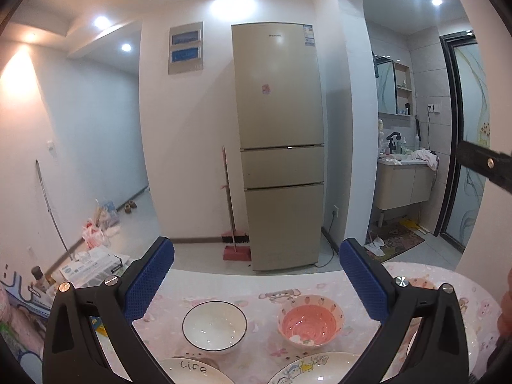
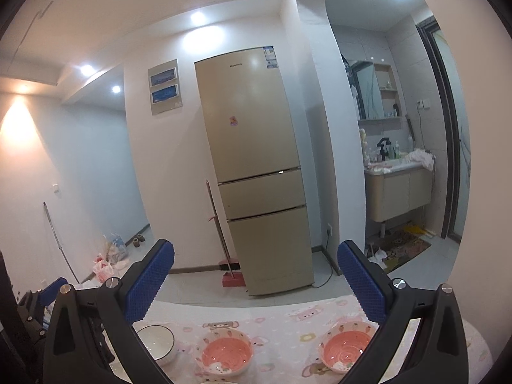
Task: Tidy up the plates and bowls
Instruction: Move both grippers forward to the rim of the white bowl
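Note:
My left gripper (image 1: 256, 275) is open and empty, held above a table with a pink cartoon cloth (image 1: 256, 291). Below it stand a white bowl with a dark rim (image 1: 214, 324) and a pink-lined bowl (image 1: 309, 320). Two plates lie at the near edge: one lettered "Life" (image 1: 192, 369) and one with a cartoon print (image 1: 315, 368). My right gripper (image 2: 256, 275) is open and empty above the same table (image 2: 288, 316). Below it are two pink-lined bowls, one in the middle (image 2: 224, 353) and one to the right (image 2: 344, 347), with the white bowl (image 2: 156, 342) at left.
A tall beige fridge (image 1: 278, 147) stands beyond the table, with a broom and red dustpan (image 1: 235, 249) beside it. A bathroom vanity (image 1: 404, 182) is at the right. Boxes and bags (image 1: 92, 265) lie on the floor at left. The left gripper shows at the right wrist view's left edge (image 2: 48, 291).

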Demonstrator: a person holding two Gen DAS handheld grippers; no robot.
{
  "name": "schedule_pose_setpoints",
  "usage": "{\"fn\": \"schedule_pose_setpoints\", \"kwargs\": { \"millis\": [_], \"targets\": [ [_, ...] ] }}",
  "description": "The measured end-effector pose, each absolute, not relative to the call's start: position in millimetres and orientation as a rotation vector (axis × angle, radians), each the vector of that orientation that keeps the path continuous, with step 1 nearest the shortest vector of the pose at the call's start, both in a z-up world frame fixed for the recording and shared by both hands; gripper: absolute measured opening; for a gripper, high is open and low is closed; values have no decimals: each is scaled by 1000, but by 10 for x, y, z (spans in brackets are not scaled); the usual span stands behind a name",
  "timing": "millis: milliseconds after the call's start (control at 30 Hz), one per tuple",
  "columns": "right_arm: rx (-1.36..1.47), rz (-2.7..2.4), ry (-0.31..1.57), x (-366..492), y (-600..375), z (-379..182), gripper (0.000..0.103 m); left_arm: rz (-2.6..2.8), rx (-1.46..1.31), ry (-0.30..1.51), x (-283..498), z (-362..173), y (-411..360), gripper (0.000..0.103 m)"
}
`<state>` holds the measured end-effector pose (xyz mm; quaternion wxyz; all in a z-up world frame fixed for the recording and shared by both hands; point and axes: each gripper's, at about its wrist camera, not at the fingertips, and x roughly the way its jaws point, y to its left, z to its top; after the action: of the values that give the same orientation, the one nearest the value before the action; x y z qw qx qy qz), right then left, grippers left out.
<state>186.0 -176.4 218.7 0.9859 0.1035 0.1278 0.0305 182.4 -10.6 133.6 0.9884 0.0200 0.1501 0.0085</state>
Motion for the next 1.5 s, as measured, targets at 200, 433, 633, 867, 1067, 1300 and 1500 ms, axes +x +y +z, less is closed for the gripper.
{"fn": "schedule_pose_setpoints", "kwargs": {
  "millis": [200, 433, 633, 867, 1067, 1300, 1500],
  "targets": [
    [180, 53, 325, 2136, -1810, 1798, 103, 7, -23, 370, 2026, 1117, -11, 103],
    [210, 44, 451, 2531, -1869, 1404, 103, 2, -74, 475, 2340, 782, 67, 103],
    [195, 45, 504, 2690, -1791, 1165, 103, -2, -71, 541, 2470, 641, 83, 103],
    [215, 84, 577, 2838, -1760, 1001, 103, 0, -64, 578, 2546, 550, 67, 103],
    [168, 56, 627, 2985, -1839, 810, 103, -1, -35, 592, 2603, 507, 0, 103],
    [229, 112, 741, 3167, -1929, 557, 103, -46, -77, 664, 2698, 431, 35, 103],
    [255, 93, 768, 3224, -2028, 472, 103, -89, -105, 739, 2831, 226, 12, 103]
  ]
}}
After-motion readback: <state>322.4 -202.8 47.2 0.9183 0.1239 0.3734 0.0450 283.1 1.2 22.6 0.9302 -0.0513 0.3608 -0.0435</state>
